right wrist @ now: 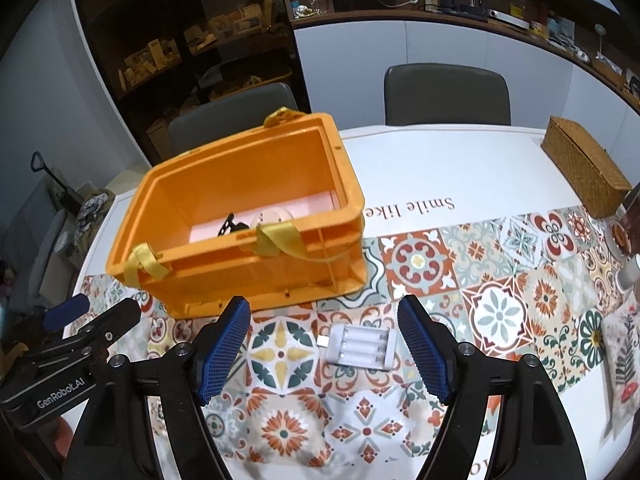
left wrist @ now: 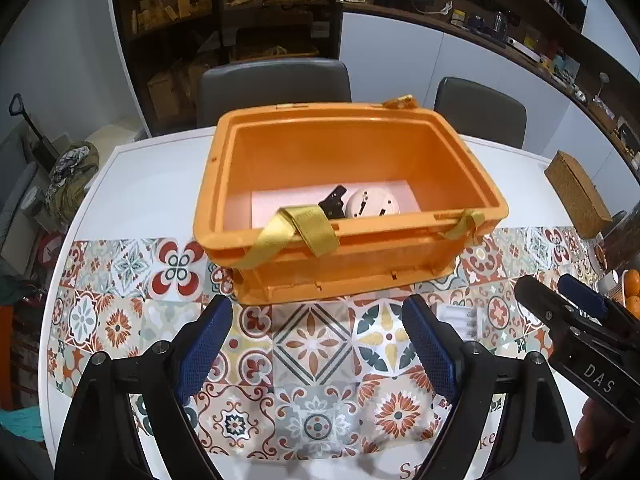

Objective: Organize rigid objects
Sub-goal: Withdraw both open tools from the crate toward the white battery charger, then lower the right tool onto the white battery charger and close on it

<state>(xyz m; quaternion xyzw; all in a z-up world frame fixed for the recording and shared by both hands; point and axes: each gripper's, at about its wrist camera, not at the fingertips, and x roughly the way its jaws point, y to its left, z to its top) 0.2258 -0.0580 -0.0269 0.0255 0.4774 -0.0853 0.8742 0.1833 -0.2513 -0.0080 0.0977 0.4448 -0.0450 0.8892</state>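
My right gripper (right wrist: 324,354), jaws wide and empty, frames the battery charger (right wrist: 357,346), its long axis spanning the gap, nearer than my open left gripper (left wrist: 318,344).

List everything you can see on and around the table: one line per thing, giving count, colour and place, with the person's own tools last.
crate: one, orange with yellow straps, on the patterned cloth, open top.
round device: one, white, inside the crate.
black part: one, black, inside the crate beside the round device.
battery holder: one, white, on the cloth in front of the crate, apart from it.
wicker box: one, brown, far right of the table.
chairs: two, grey, behind the table.
left gripper: one, black with blue pads, open, empty.
right gripper: one, black with blue pads, open above the battery holder.
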